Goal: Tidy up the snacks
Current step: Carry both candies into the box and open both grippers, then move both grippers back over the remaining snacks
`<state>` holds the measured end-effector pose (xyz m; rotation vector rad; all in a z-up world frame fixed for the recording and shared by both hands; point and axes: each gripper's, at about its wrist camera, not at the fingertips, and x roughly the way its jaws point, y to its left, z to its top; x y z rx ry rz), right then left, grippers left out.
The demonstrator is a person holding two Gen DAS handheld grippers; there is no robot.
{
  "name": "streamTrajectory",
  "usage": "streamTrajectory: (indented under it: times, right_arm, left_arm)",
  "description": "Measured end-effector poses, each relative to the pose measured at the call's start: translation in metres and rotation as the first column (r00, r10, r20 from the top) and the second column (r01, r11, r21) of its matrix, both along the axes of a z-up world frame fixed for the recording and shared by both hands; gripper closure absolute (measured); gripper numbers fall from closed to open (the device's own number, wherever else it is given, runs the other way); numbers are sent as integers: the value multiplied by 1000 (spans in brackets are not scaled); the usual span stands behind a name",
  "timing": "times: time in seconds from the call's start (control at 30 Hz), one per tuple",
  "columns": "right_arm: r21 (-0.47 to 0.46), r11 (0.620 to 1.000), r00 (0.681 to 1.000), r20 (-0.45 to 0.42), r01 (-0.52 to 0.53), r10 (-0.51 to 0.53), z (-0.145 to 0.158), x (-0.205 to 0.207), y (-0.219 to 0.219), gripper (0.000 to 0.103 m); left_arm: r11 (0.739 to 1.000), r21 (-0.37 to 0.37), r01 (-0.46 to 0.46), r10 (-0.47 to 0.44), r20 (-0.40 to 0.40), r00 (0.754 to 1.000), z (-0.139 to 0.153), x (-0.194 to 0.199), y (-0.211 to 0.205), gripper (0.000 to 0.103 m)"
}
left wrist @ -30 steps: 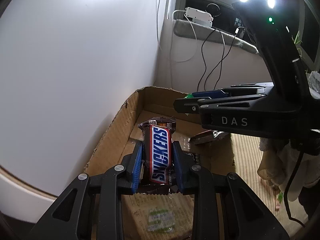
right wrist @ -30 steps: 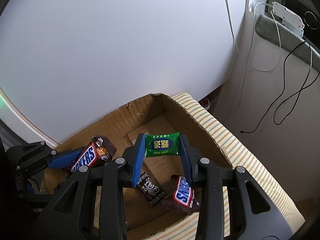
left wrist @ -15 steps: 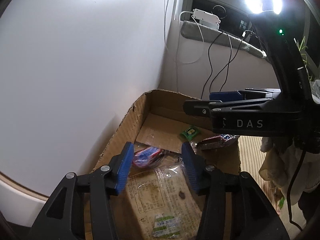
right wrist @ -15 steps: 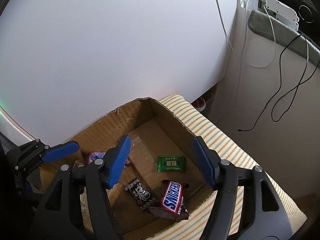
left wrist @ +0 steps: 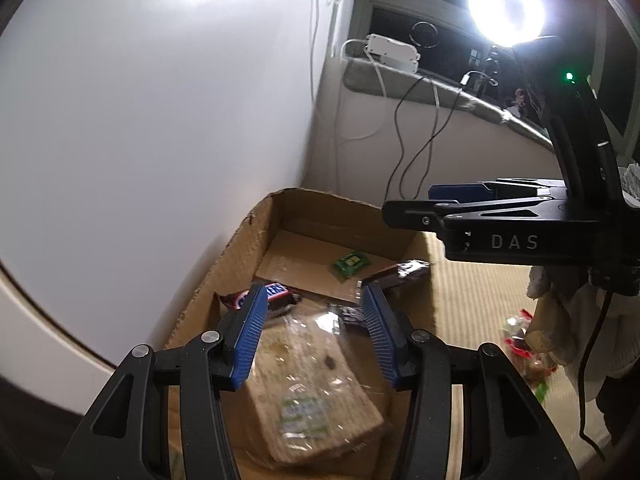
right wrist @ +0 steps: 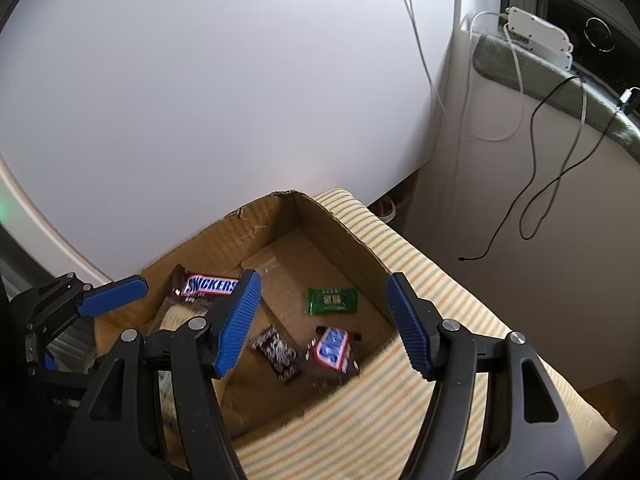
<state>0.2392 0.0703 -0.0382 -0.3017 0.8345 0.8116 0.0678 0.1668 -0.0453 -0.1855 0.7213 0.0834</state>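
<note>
Cardboard box (right wrist: 352, 256) on striped cloth (right wrist: 432, 364), beside white wall (right wrist: 200, 100). Contents: two Snickers bars, one (right wrist: 208, 286) lying crosswise at the wall side, one (right wrist: 334, 350) tilted near the front; green candy (right wrist: 332, 301); dark packet (right wrist: 276, 354) (blurred); clear bag (left wrist: 312, 380). Left gripper (left wrist: 316, 336) and right gripper (right wrist: 324, 324): spread wide, empty, above the box.
</note>
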Motion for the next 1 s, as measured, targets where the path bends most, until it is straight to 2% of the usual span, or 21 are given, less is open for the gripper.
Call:
streamTrajectory:
  times: [0.23,0.53,0.83,1.0]
  right_arm:
    - [7,1000,999,36,24,-24,17,-29,-41,35]
    - [0,995,992,75,102,-102,28,-66,-125,35]
    - [9,980,979,31,199,-199,9,-90,-212,35]
    - [-33,971,971,20,237,-237,-13,-104,-247,35]
  left_arm:
    - [998,-19,53,-53,29,998,9,-17,-25,54]
    - [988,-55,145,-143,38,989,9,-30,-67,54]
    - [960,-91,264,-266,-3,964,-7,-39,-119,54]
    - [939,-111,326,-332,-34,943,-19,-42,-146,55]
